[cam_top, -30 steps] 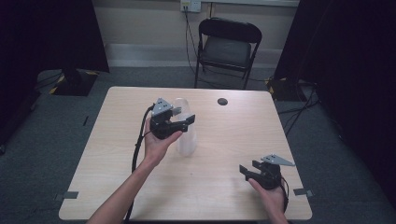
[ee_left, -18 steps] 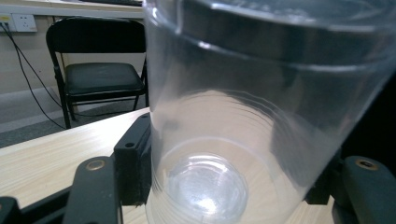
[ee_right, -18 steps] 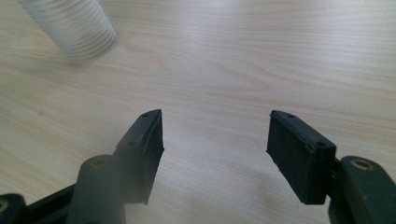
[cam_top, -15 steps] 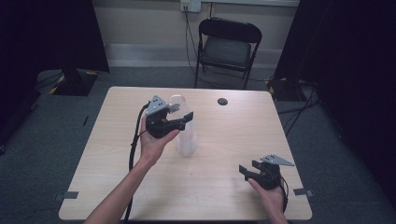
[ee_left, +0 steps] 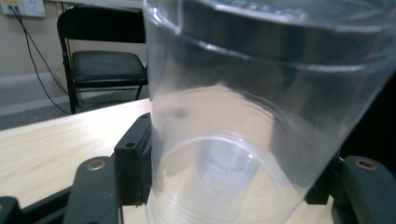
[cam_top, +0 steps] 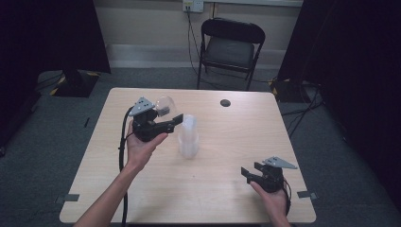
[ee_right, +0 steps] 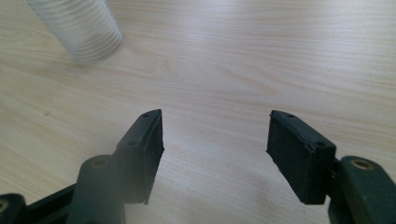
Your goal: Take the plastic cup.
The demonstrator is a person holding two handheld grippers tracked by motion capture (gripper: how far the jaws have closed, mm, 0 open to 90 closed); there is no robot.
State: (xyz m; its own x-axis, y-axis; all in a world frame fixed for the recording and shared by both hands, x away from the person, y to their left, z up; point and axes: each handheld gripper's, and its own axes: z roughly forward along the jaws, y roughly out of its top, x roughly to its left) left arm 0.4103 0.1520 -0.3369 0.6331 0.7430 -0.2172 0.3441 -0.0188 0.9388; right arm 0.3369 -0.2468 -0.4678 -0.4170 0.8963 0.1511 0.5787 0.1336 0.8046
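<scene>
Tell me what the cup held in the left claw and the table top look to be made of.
Cup: apparently thin clear plastic, glossy; the chair and table show through its wall, and it has fine ridges near one end. Table: pale wood-grain surface, matte, probably laminate; the grain lines look printed and even, though real wood can't be ruled out.

Clear cup (ee_left: 243, 121) – black fingers (ee_right: 144, 149) – pale wood-grain table (cam_top: 227, 184)

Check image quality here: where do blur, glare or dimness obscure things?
Left gripper view: the clear cup is soft-focused, with reflections across its wall. Right gripper view: the cup stack at top left is blurred, the tabletop evenly lit. High view: dim, dark curtains around.
</scene>
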